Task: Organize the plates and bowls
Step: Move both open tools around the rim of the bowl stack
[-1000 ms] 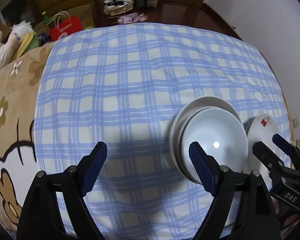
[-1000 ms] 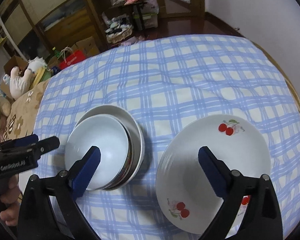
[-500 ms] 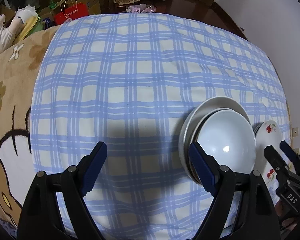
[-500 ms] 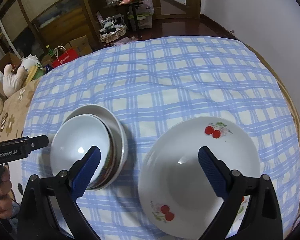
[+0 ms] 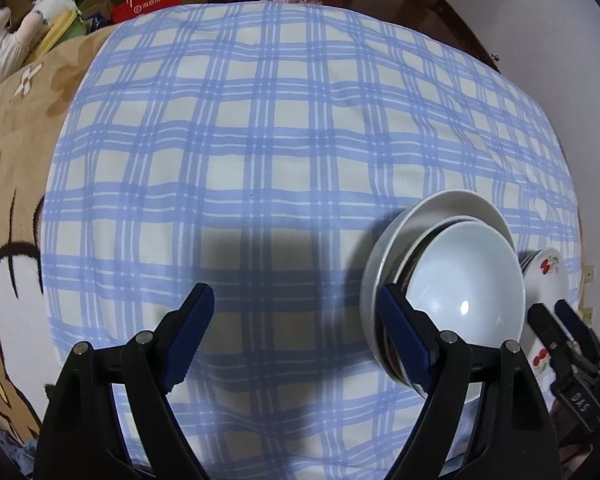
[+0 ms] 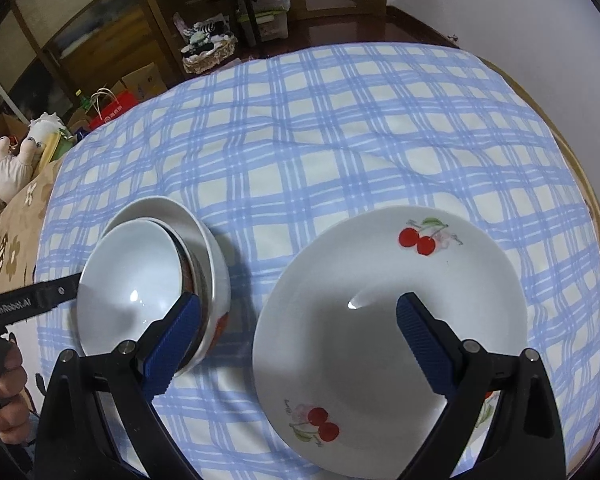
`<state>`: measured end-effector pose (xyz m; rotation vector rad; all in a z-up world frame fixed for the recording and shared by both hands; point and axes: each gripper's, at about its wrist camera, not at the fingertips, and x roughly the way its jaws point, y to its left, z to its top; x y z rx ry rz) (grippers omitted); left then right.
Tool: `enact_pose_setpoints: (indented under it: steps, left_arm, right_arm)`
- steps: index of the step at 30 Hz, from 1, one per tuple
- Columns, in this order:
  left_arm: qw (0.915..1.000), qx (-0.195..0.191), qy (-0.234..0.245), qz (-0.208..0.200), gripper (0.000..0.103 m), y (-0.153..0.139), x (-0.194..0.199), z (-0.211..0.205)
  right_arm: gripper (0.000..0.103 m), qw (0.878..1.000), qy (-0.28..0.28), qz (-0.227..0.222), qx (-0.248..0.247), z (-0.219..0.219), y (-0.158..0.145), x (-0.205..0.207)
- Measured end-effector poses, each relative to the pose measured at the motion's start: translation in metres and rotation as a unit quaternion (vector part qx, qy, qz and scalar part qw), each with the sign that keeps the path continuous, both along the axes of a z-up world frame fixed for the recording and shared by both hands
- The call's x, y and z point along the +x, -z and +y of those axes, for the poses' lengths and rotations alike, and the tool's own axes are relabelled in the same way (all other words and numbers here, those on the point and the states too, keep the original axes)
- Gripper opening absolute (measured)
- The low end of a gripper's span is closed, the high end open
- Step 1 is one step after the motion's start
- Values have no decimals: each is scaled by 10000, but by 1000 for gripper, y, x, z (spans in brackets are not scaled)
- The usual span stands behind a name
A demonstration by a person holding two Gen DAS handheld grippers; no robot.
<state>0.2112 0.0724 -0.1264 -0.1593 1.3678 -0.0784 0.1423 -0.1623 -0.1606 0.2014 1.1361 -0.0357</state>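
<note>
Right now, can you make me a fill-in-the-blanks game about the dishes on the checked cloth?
1. The big plate has pictures of red ____ on it.
2. The checked cloth is white and ____.
3. The white bowls are ____ inside each other.
4. Both the left gripper and right gripper are ____.

Missing words: cherries; blue; stacked; open

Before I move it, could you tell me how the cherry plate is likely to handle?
The cherry plate looks glazed and glossy, so it may slip between the pads. It seems rigid ceramic, probably chipping if knocked against the stacked bowls. Lying flat on the soft checked cloth, it shouldn't roll.
</note>
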Motion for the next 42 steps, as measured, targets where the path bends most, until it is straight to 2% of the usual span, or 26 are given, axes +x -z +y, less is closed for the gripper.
enact_pose_setpoints:
  steps: [15,23,35,42]
  left_arm:
    - [10000,-6,-50,75,83,4,2,3]
    - [9999,133,-27,33,84,3,2,0]
    - [9998,171,-59,24,85,6,3,1]
    - [9989,435,94,-169,85,6,6,-7]
  right_arm:
    - [99,9996,-231,113,-126,9,11,2]
    - [96,9995,-273,180,17,11,15,6]
    - [97,9965,-211,788,162,11,18,20]
    - [102,9953,-14,966,95,11,20,23]
